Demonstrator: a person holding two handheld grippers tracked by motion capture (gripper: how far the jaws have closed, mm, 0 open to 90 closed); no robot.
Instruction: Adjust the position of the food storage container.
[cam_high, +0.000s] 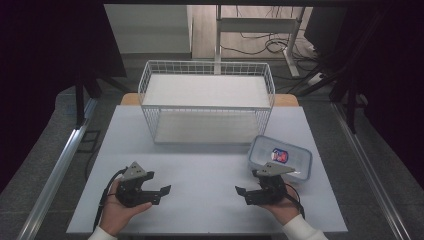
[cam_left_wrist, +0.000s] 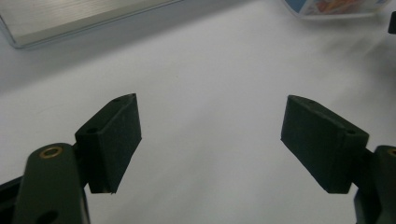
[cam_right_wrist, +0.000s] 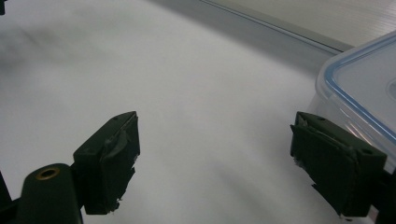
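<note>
Overhead, the high view shows a pale grey table (cam_high: 200, 170) filling the middle of the frame, with a wooden strip along its far edge and grey floor on both sides. Dark curtains close off the upper left and upper right corners, and cables lie on the floor near a white desk frame (cam_high: 257, 25) at the top centre. A white wire basket (cam_high: 207, 100) stands at the centre of the frame, toward the table's far edge.

At the lower left, the person's left hand (cam_high: 117, 207) holds the left gripper (cam_high: 162, 195), which points toward the middle of the frame. At the lower right, the right hand (cam_high: 285, 207) holds the right gripper (cam_high: 242, 196), pointing back toward the left one; the two are well apart. A white sleeve cuff shows at each wrist.

Both grippers have their jaws spread wide with bare table between them, holding nothing.

A clear lidded container (cam_high: 281, 157) with a blue seal lies right of centre, just beyond the right gripper. In the right gripper view, the container (cam_right_wrist: 359, 88) sits at the right edge, just beside the right-hand jaw; whether they touch I cannot tell.
</note>
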